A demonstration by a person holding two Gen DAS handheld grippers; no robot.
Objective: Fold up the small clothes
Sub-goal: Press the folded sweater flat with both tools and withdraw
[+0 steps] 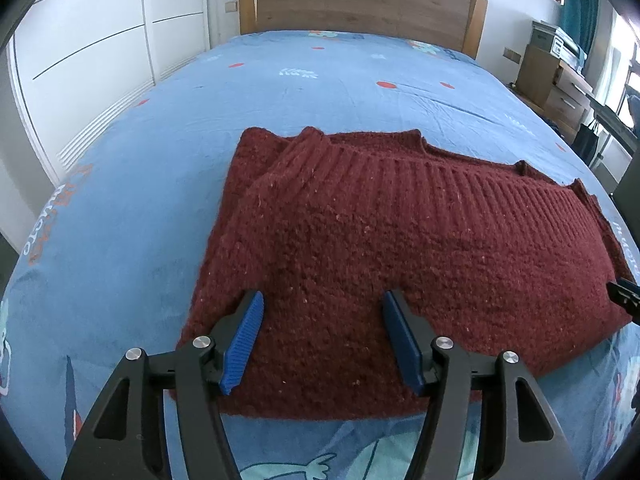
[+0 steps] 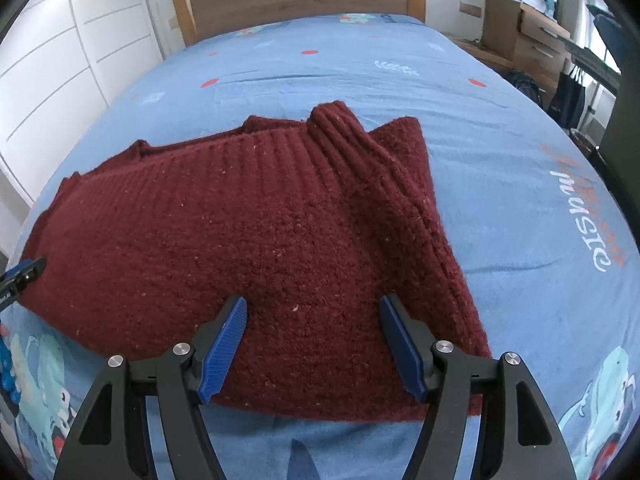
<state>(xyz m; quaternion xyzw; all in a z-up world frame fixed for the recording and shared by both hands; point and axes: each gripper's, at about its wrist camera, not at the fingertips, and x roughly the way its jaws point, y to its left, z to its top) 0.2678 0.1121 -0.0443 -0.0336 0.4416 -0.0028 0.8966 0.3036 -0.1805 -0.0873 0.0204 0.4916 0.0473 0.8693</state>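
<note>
Left wrist view: left gripper (image 1: 323, 300) spread wide over the folded red sweater (image 1: 380, 248) lying on the bed (image 1: 320, 80); right gripper (image 2: 313, 305) equally wide, gripping nothing.

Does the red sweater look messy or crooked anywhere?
A little. The red sweater is folded, but its ribbed edge bunches up at the far right corner, and layers beneath poke out unevenly there. Nothing looks torn or spilled on the bed.

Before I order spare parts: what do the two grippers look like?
Both match. The left gripper and right gripper each have black linkage arms with cut-out slots and round silver pivot bolts. Their fingers carry ribbed blue pads on the inner faces. No cables, markings, hands or sleeves show.
</note>
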